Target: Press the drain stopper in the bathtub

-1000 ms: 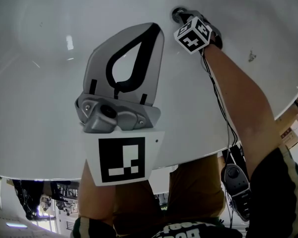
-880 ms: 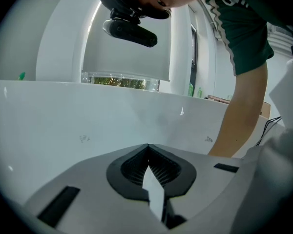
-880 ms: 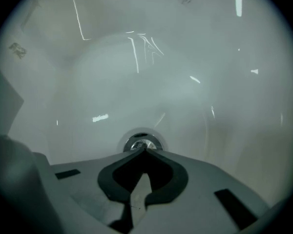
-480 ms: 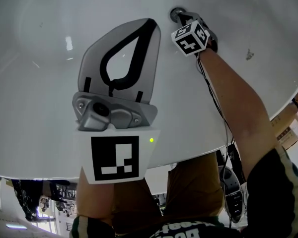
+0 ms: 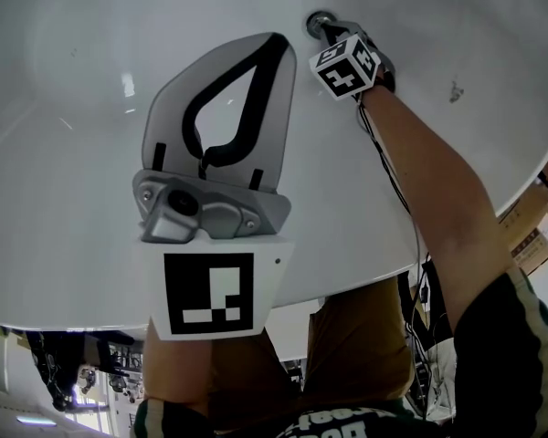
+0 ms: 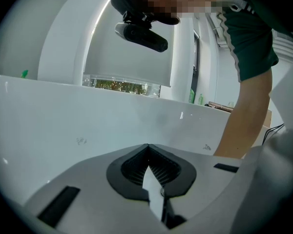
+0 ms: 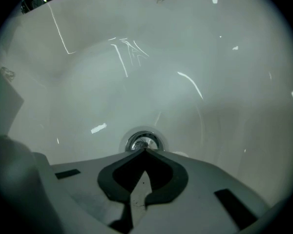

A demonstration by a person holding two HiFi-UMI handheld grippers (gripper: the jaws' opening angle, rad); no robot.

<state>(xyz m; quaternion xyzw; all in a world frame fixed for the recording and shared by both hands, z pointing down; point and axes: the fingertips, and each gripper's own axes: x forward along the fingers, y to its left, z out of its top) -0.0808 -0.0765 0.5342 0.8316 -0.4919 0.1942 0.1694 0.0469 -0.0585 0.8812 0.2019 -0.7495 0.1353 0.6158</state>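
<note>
The chrome drain stopper point(image 7: 142, 142) sits in the floor of the white bathtub point(image 7: 200, 91); in the head view the drain stopper point(image 5: 316, 22) shows at the top. My right gripper point(image 7: 145, 150) points steeply down, shut, its closed tips at the stopper's near edge; whether they touch it I cannot tell. In the head view the right gripper point(image 5: 327, 31) is mostly hidden behind its marker cube. My left gripper point(image 5: 276, 42) hangs above the tub, shut and holding nothing. The left gripper point(image 6: 147, 145) faces the tub's far wall point(image 6: 88, 126).
The tub's rim point(image 5: 457, 245) curves across the lower right of the head view, with the person's legs and cables below it. A sleeved arm point(image 6: 249, 96) reaches down at the right of the left gripper view. A small dark mark point(image 5: 454, 90) is on the tub surface.
The right gripper's marker cube has shifted slightly up and to the left and rolled a little. The left gripper has drifted slightly left.
</note>
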